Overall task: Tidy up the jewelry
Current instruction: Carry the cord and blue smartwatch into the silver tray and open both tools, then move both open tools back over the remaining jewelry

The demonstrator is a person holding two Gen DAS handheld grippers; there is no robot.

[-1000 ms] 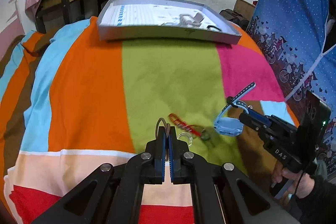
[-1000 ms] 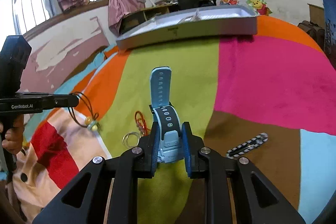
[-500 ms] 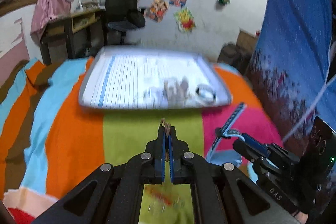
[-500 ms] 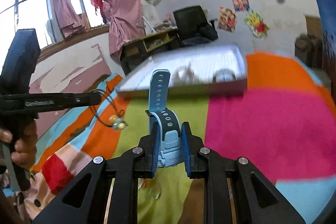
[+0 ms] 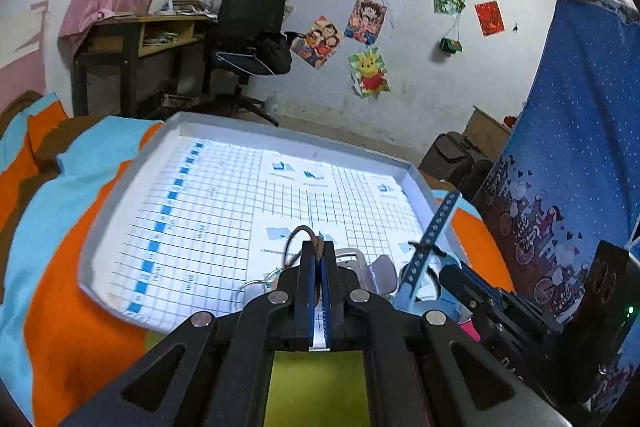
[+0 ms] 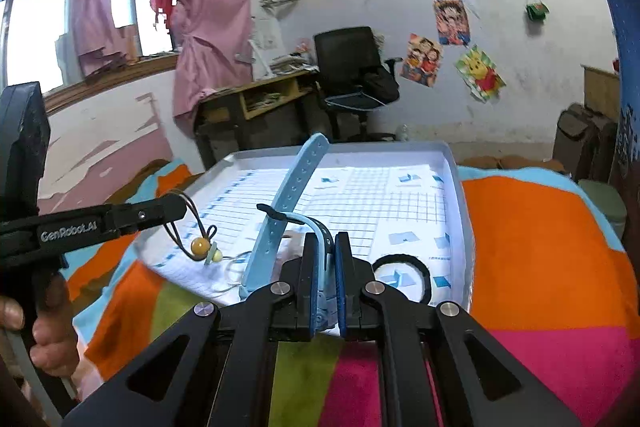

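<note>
**Holding two pieces over the tray**

Gripping, right gripper (image 6: 324, 259): jaws just narrowed, clamped on the light blue watch (image 6: 280, 219), strap standing up. Left gripper (image 5: 318, 259): my jaws pinched tight on a dark cord bracelet (image 6: 200, 243) with dangling beads. Beyond: white gridded tray (image 5: 132, 187) on the striped blanket (image 6: 540, 247); black hair tie (image 6: 402, 277) lies inside.

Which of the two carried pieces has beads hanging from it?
The dark cord pinched in the left gripper: an amber bead and a pale one dangle from its loop. The blue watch in the right gripper is a plain perforated strap.
</note>
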